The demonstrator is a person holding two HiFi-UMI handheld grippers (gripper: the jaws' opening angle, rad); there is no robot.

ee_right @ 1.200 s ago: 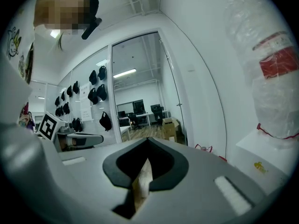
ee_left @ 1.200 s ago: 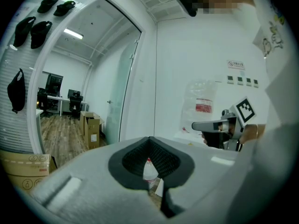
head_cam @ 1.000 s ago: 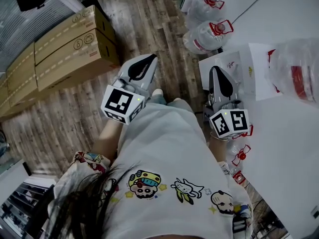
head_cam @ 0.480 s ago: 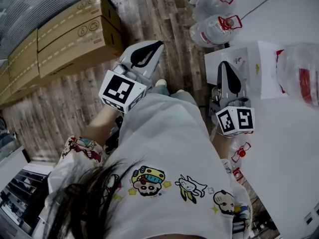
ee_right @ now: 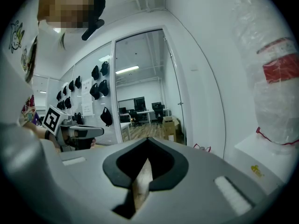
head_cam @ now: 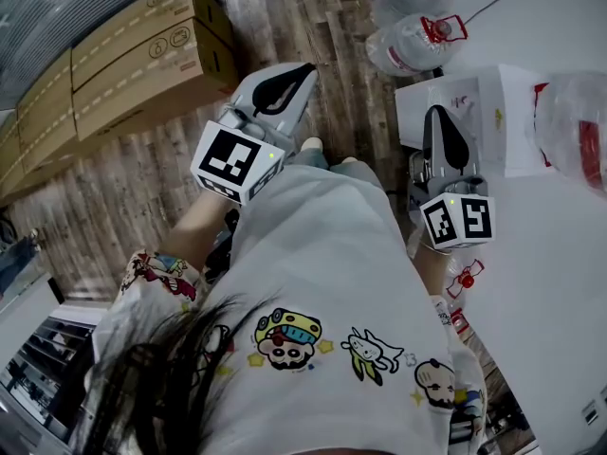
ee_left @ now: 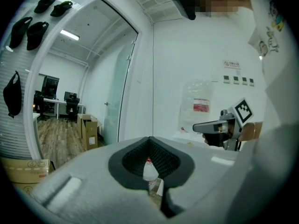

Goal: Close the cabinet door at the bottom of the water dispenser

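I'm holding L gripper point(head_cam: 302, 72), R gripper point(head_cam: 439, 117) jaws shut, empty. Likely dispenser point(head_cam: 503, 126) sitting just right of R gripper; door unseen.

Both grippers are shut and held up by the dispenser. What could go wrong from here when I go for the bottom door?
1. The cabinet door shows in no view, so a reach down would start blind. The right gripper is up by the dispenser top, not near the base.
2. Water jugs stand on the floor by the dispenser, and red-handled jugs sit close at your right. Crouching could knock them.
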